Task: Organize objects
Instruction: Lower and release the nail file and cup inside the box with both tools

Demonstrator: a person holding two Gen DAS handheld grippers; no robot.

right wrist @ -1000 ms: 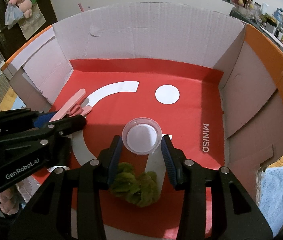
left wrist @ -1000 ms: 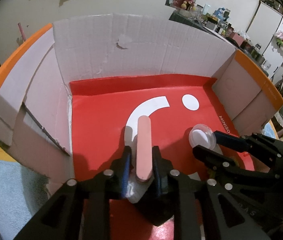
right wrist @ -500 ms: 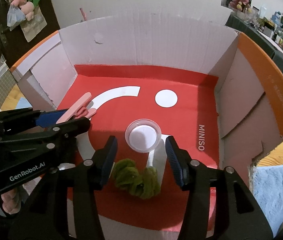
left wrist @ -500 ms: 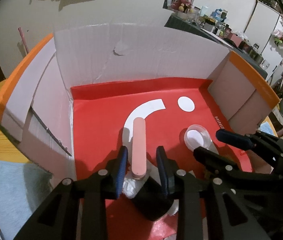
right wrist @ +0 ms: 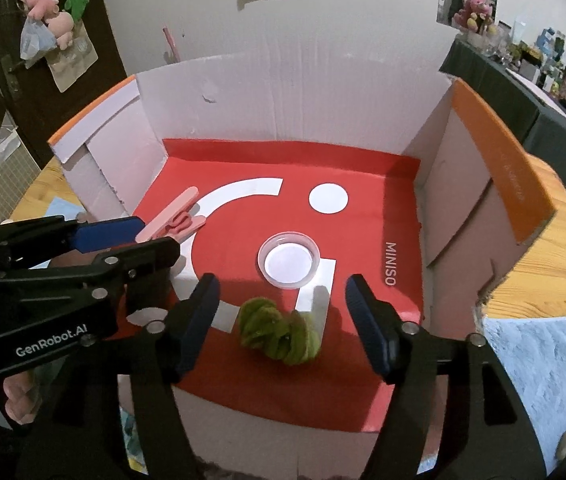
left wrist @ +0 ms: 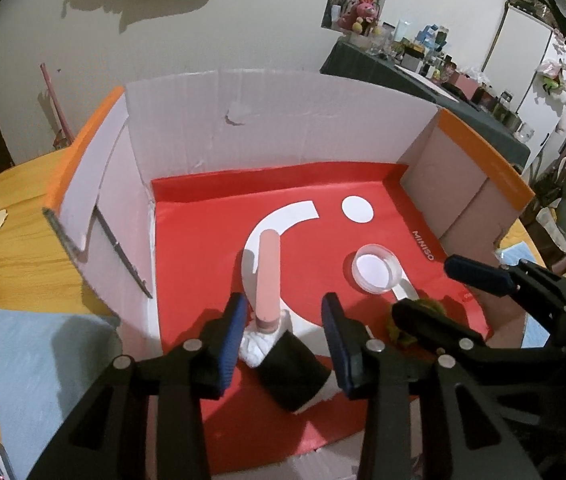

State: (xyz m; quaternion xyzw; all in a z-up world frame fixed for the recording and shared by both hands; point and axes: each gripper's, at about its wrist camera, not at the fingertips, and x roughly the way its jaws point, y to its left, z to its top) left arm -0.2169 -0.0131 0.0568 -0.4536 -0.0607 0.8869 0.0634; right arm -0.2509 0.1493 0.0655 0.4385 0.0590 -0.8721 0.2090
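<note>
Inside an open cardboard box lined with red paper, two hand-held grippers hang over sorted items. The left gripper is opening, its pads clear of the pink clip that lies on the paper between them — nothing held. The right gripper is opening wider, also empty, above a green fuzzy bundle. A small clear dish sits just beyond the bundle, near the middle of the box floor.
</note>
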